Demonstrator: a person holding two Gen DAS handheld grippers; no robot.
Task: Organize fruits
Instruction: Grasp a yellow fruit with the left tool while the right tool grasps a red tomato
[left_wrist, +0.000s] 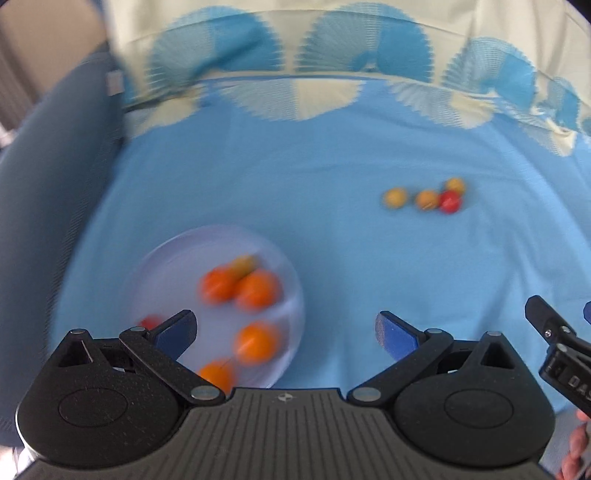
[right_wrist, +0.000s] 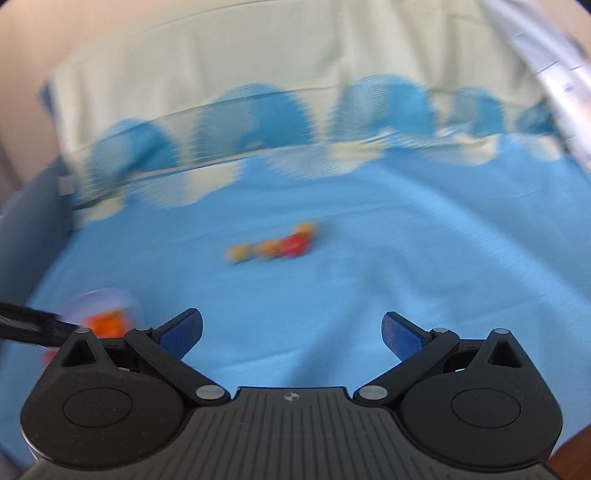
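A pale plate (left_wrist: 173, 258) lies on the blue cloth at lower left of the left wrist view, holding several oranges (left_wrist: 256, 293) and a small red fruit (left_wrist: 149, 322). My left gripper (left_wrist: 286, 332) hovers open over the plate's right rim, empty. Farther right on the cloth lie loose fruits: a yellow one (left_wrist: 395, 197), an orange one (left_wrist: 427, 199), a red one (left_wrist: 450, 202) and another yellow one (left_wrist: 455, 184). In the blurred right wrist view the same loose fruits (right_wrist: 275, 247) lie ahead of my open, empty right gripper (right_wrist: 291, 332); the plate (right_wrist: 107, 295) is at lower left.
The blue cloth (left_wrist: 332, 240) has a cream and blue patterned border (left_wrist: 332, 74) along its far edge. A dark blue chair back (left_wrist: 55, 184) stands at the left. The right gripper's body (left_wrist: 557, 350) enters at the lower right, with a hand (left_wrist: 576, 450) below it.
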